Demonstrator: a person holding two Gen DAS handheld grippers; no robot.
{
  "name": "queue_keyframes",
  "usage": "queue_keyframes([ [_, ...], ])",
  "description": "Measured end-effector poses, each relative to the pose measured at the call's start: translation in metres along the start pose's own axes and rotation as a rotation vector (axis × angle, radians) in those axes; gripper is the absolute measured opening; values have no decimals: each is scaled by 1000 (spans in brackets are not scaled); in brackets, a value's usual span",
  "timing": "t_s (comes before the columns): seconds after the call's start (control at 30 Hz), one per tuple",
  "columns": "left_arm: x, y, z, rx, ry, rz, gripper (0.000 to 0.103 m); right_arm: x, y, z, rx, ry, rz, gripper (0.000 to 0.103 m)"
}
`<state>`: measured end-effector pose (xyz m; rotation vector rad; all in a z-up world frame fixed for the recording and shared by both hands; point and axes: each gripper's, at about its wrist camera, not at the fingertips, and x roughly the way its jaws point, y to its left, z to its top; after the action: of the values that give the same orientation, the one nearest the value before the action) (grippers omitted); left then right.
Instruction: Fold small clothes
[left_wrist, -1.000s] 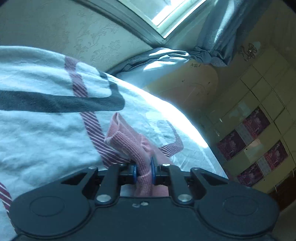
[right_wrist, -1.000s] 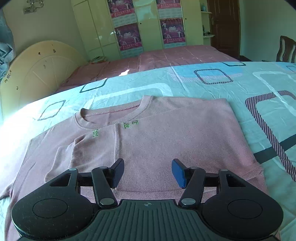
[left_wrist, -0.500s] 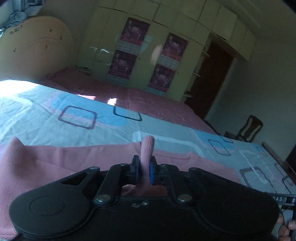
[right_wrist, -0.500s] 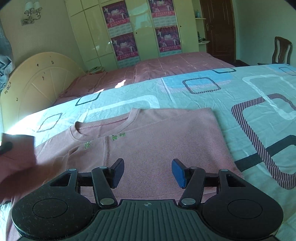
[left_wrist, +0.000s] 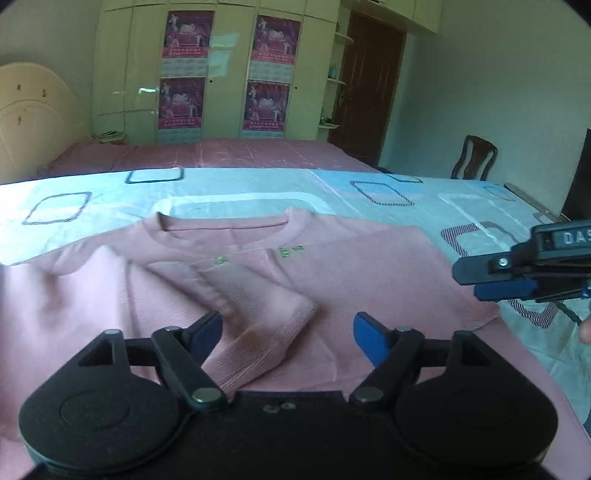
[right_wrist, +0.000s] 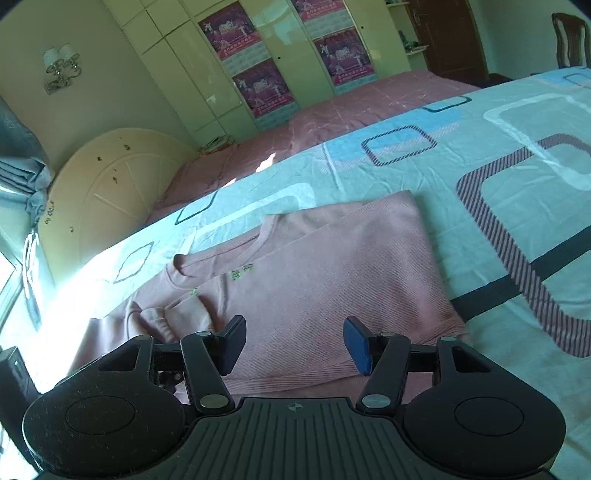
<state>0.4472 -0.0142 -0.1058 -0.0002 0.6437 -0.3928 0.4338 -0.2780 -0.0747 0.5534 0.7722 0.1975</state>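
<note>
Left wrist view: the left gripper (left_wrist: 287, 334), jaws just sprung wide, hovers over a sleeve cuff (left_wrist: 266, 343) lying free between them at lower centre. A pink sweater (left_wrist: 369, 280) lies on the patterned bedsheet (left_wrist: 369, 192). At right frame edge, the right gripper (left_wrist: 476, 280) stands parted and empty.

The top (left_wrist: 369, 280) is dusty pink with fine ribbing and small green marks below the neckline. The sheet (right_wrist: 498, 155) under it is pale aqua, printed with white, sky-blue and maroon-striped rounded squares. Upper frame: pale cream-green wardrobe doors (left_wrist: 225, 74) bearing purple-pink posters (left_wrist: 275, 38), a dark brown door (left_wrist: 369, 85), a rose bedspread (left_wrist: 229, 153).
</note>
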Motion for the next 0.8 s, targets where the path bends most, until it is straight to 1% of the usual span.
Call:
queue_keyframes([
  [0.07,-28,23,-11,-22,1,62,64,14,8,-3,0,32,59,58],
  [0.17,-68,62,-28,-68,16,178,55,42,22,-9,7,84,127,58],
  [0.23,-89,89,-37,-85,36,267,54,62,30,-11,24,119,157,58],
  [0.3,-96,115,-45,-134,66,323,54,80,36,-13,39,141,192,58],
  [0.33,-98,129,-43,-170,82,346,51,88,37,-13,53,156,204,58],
  [0.4,-95,146,-42,-201,83,348,51,106,37,-11,88,186,197,58],
  [0.47,-87,156,-38,-203,88,337,51,115,37,-7,108,182,188,57],
  [0.5,-80,158,-34,-186,86,327,49,118,38,-4,113,177,190,57],
  [0.53,-76,160,-32,-168,83,323,46,121,40,0,107,172,194,42],
  [0.57,-70,162,-31,-161,87,320,45,124,42,2,99,183,202,28],
  [0.6,-66,164,-30,-161,90,312,43,127,45,5,87,195,189,8],
  [0.63,-62,163,-28,-150,90,306,36,128,50,7,54,196,168,6],
  [0.67,-59,164,-26,-132,95,311,22,126,57,8,6,180,154,6],
  [0.7,-60,163,-27,-110,97,322,17,121,64,10,-39,158,144,5],
  [0.73,-59,165,-24,-116,99,309,15,110,73,12,-82,118,144,5],
  [0.77,-59,168,-24,-127,101,299,14,95,80,16,-121,57,150,5],
  [0.8,-60,170,-24,-134,104,289,14,72,87,20,-171,-42,150,5],
])
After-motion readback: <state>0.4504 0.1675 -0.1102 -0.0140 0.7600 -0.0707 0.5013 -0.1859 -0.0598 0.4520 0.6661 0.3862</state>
